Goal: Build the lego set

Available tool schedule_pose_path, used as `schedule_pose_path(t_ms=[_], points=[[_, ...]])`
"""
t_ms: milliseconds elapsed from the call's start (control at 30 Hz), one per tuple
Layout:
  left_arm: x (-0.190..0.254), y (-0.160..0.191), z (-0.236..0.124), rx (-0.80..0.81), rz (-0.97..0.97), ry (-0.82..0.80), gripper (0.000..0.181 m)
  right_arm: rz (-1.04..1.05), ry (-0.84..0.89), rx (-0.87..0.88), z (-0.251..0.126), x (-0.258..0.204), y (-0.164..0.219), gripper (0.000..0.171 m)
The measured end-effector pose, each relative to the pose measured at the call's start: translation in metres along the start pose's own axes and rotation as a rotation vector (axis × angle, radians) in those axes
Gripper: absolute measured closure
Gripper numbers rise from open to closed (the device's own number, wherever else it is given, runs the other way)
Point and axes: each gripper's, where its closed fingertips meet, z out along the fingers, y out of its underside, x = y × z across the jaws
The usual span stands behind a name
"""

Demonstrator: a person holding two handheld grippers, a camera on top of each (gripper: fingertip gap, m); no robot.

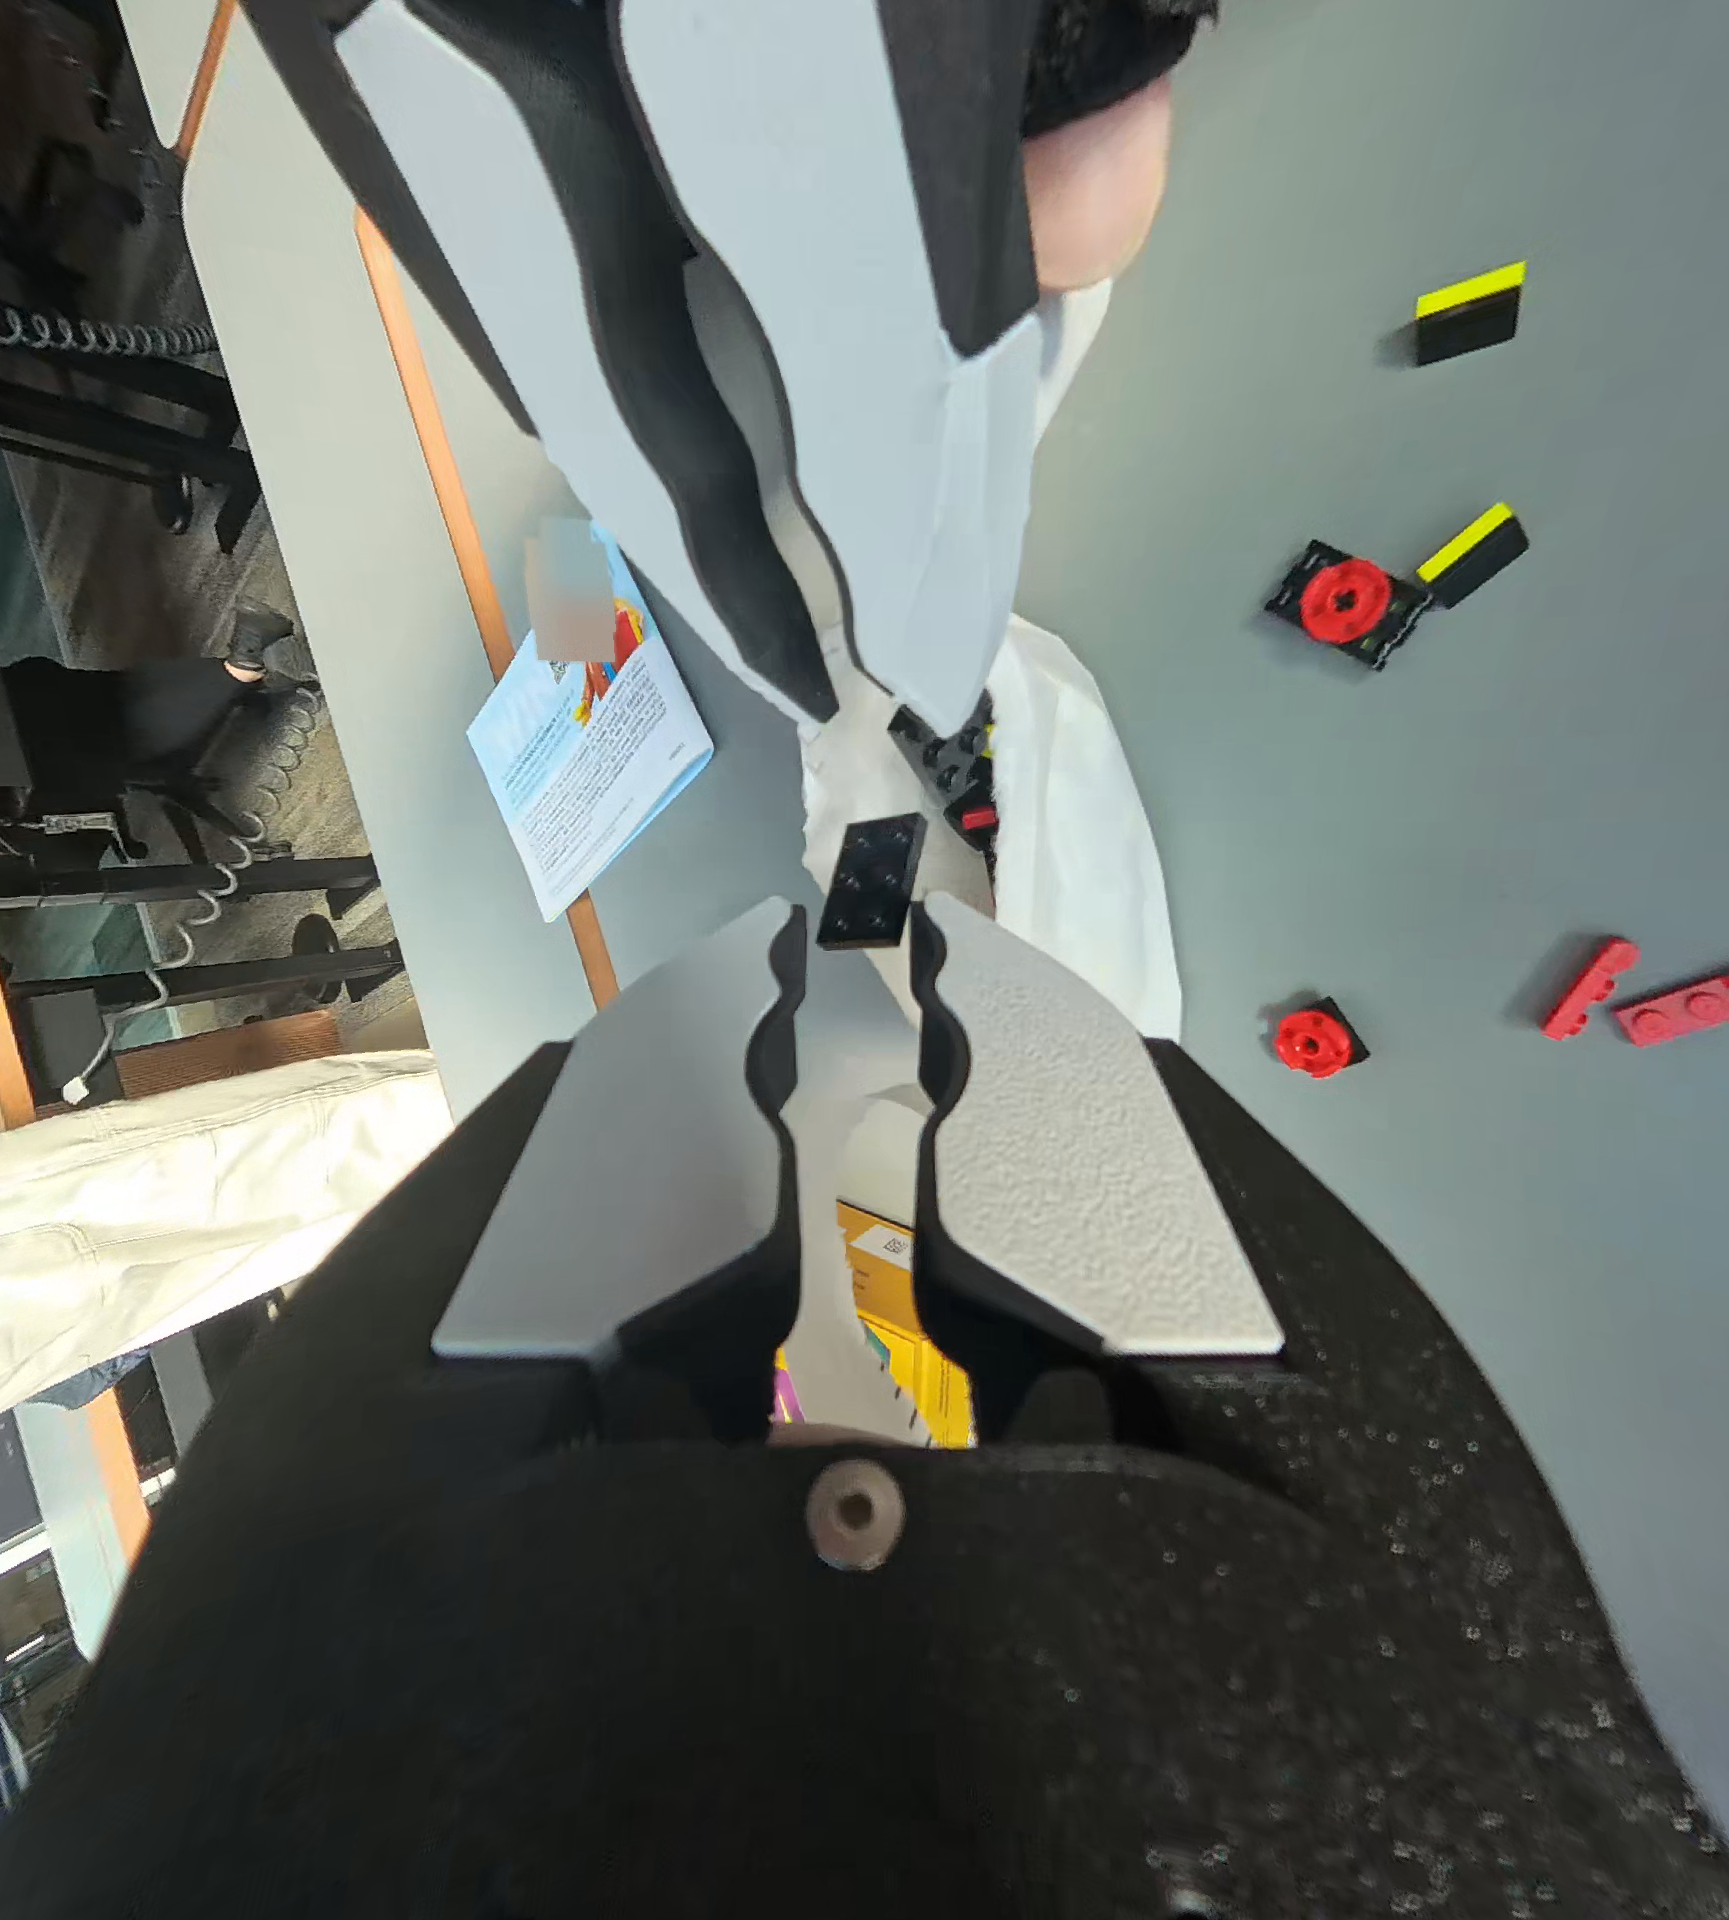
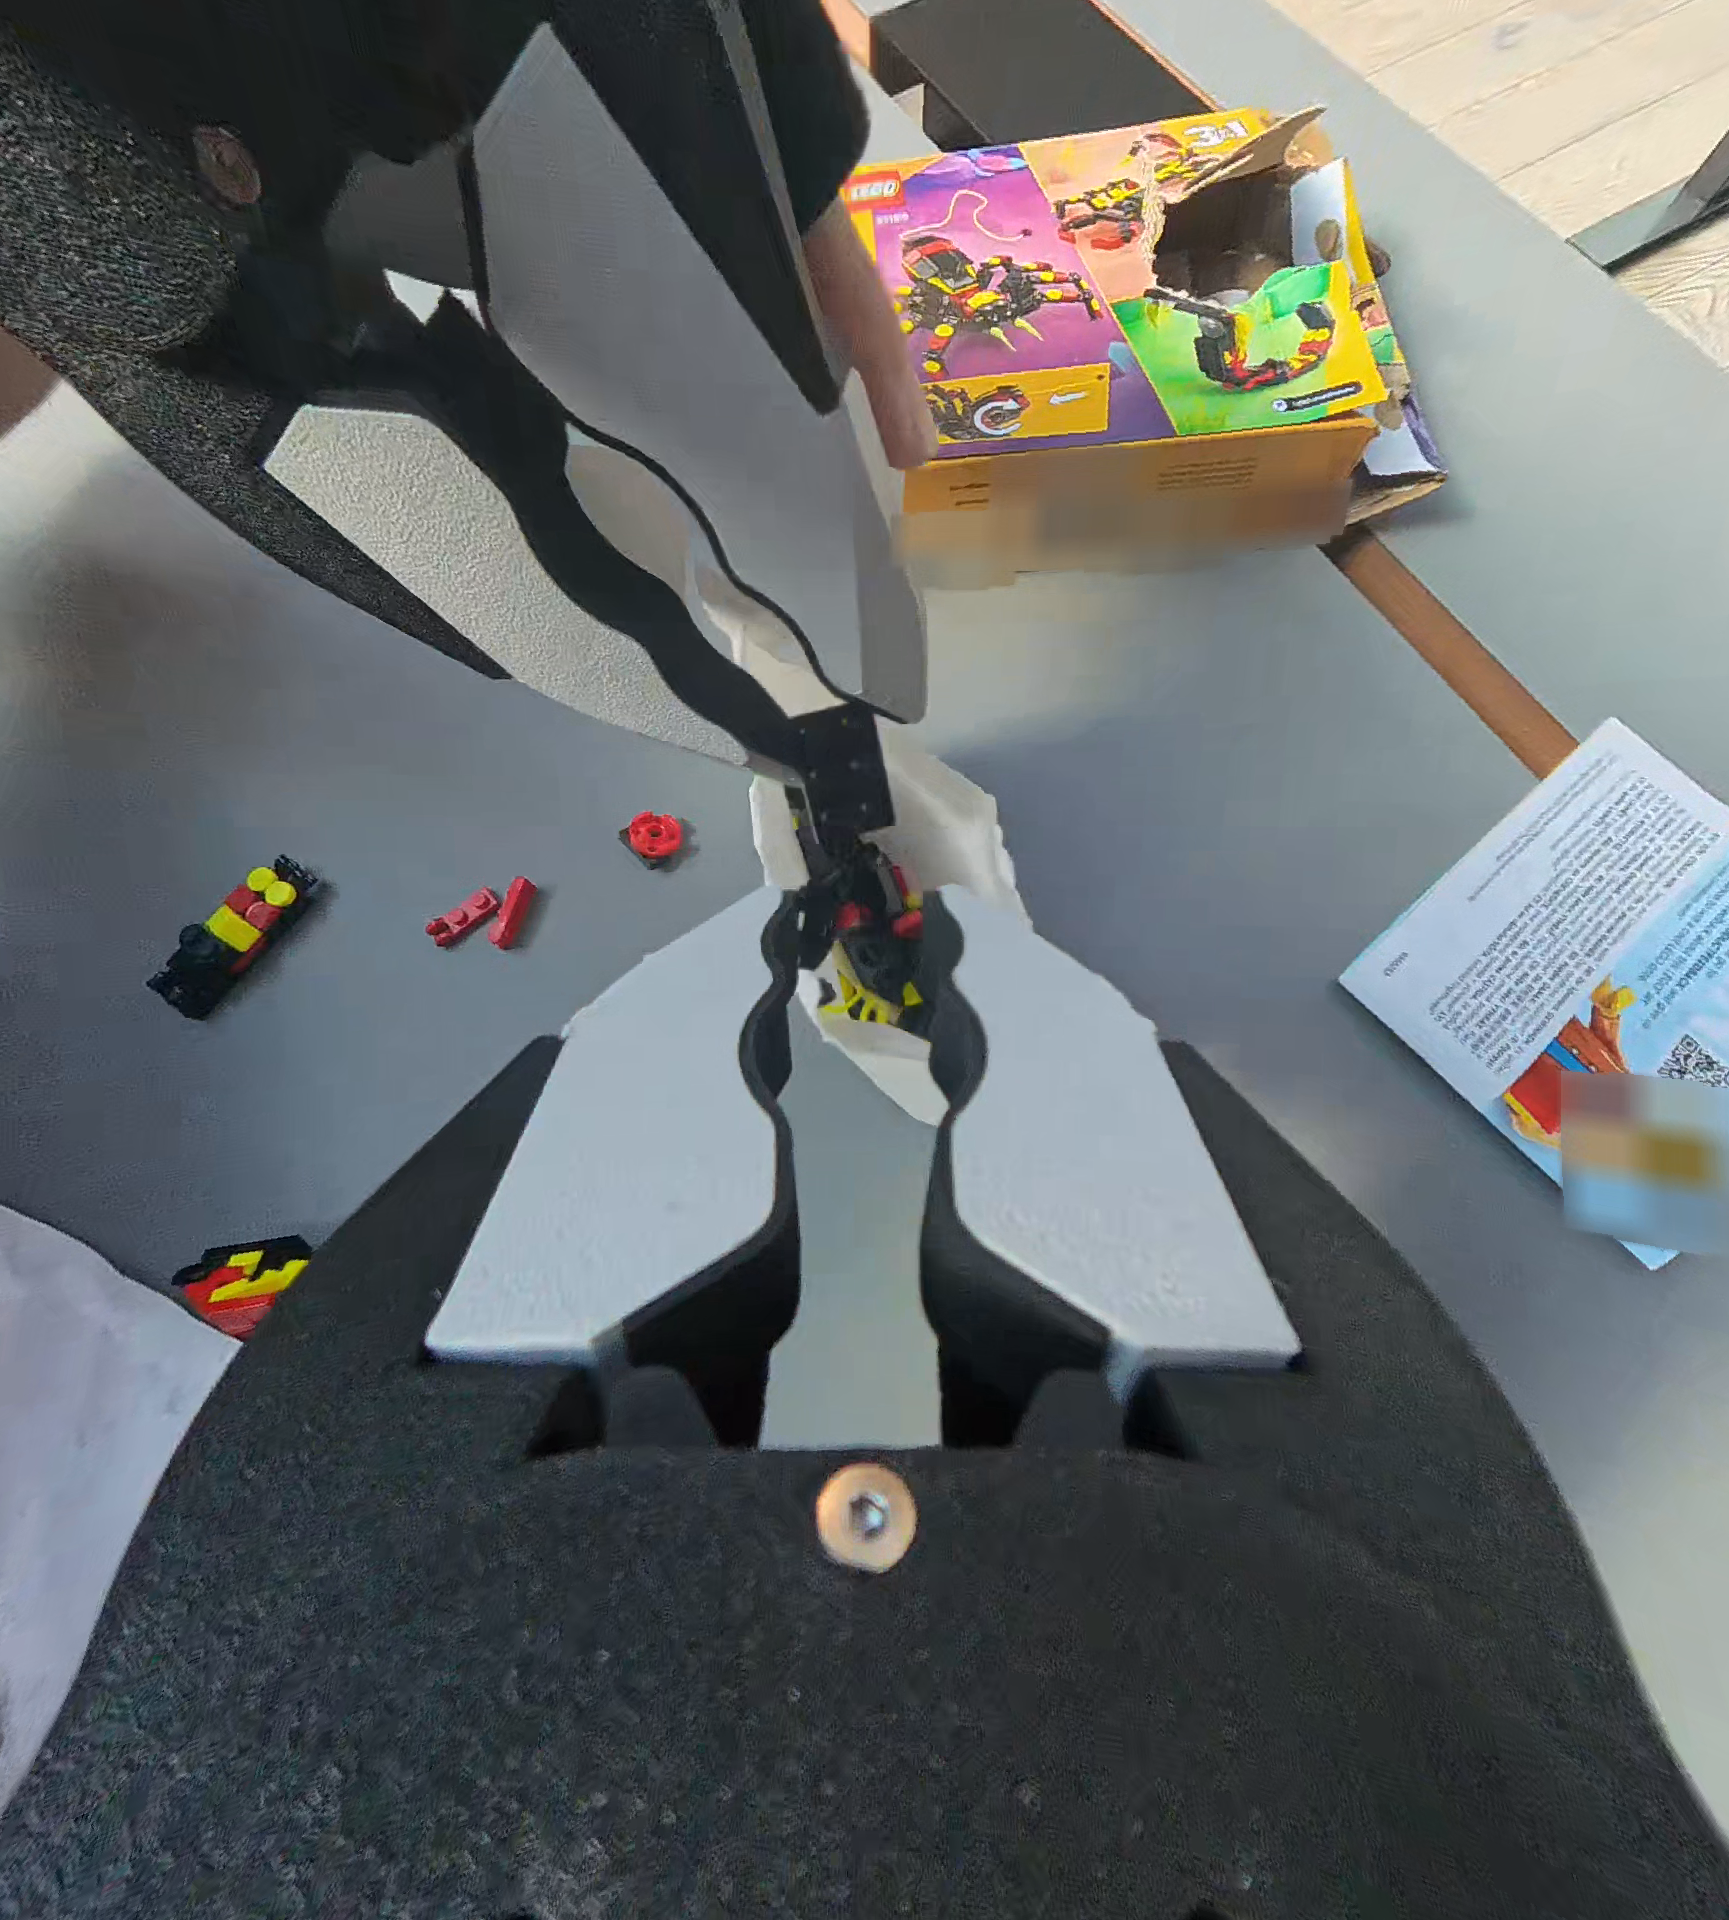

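Above the white bag (image 2: 953, 821) of pieces, left gripper (image 2: 839, 748) fingers pinch the black plate (image 2: 844, 779), long axis toward right gripper (image 2: 860, 935), whose fingers gape narrowly, empty.

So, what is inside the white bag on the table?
Loose pieces, black, red and yellow, show in the open mouth of the bag. The right tool and the bag's folds cover the rest, so anything deeper cannot be seen.
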Motion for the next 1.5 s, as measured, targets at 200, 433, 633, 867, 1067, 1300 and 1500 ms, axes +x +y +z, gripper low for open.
schedule_pose_path(t_ms=[200,433,633,867,1067,1300,1500], points=[[-0.007,-0.001,0.001,0.037,-0.042,-0.005,0.152,0.012,0.034,0.055,-0.01,0.008,-0.008,0.147],[-0.006,0.013,-0.061,0.149,-0.225,-0.176,0.156,-0.045,0.027,0.206,-0.041,-0.009,-0.041,0.148],[0.094,0.051,-0.029,0.12,-0.378,0.013,0.157,-0.152,0.043,0.114,-0.019,-0.054,-0.003,0.151],[0.112,0.048,0.016,0.125,-0.303,0.162,0.155,-0.107,0.015,0.055,0.022,-0.078,0.032,0.151],[0.11,0.039,0.015,0.185,-0.344,0.206,0.174,-0.157,0.123,0.211,0.009,-0.07,0.012,0.152],[0.079,-0.041,-0.085,0.935,-0.732,0.248,0.175,-0.593,0.45,0.548,-0.033,-0.105,-0.038,0.152],[0.056,-0.06,-0.129,1.24,-1.026,0.375,0.175,-0.848,0.716,0.648,-0.046,-0.135,-0.06,0.152]])
